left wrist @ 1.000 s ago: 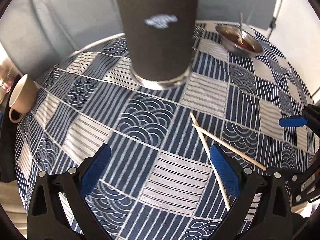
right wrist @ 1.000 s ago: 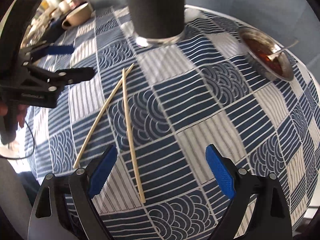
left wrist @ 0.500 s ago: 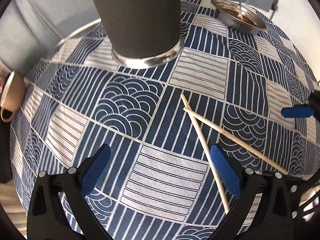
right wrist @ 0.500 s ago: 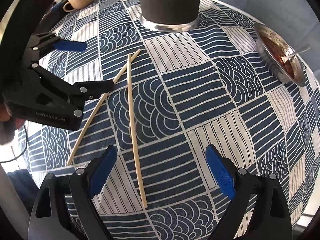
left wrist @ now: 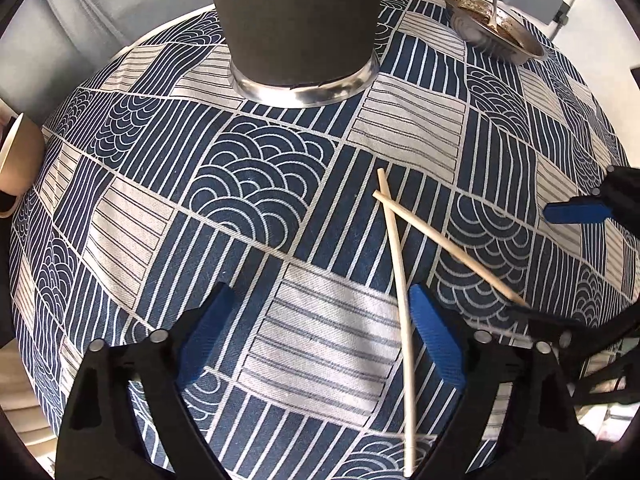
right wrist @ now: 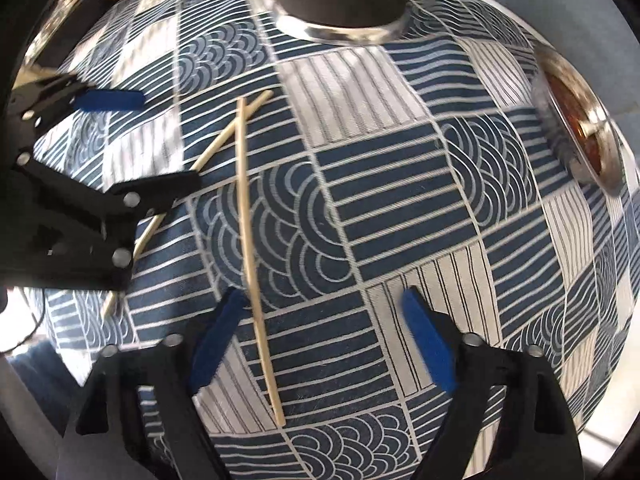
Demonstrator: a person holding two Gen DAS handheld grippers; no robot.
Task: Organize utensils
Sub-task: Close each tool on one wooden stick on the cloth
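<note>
Two pale wooden chopsticks cross at their far tips on the blue patterned tablecloth. One chopstick lies between the pads of my left gripper, close to the right pad; the jaws are closing and do not press on it. The other chopstick lies between the pads of my right gripper, near the left pad; those jaws are closing too, clear of it. The dark cylindrical holder with a metal base stands behind. Each gripper shows in the other's view: right gripper, left gripper.
A metal bowl with brown residue and a spoon sits at the far right of the table. A beige cup lies at the left edge. The round table's cloth drops away at the near edge, and grey walls stand behind.
Both grippers have tilted further down and come closer to the cloth and the chopsticks. Both pairs of jaws have narrowed. The right gripper has shifted toward the left one.
</note>
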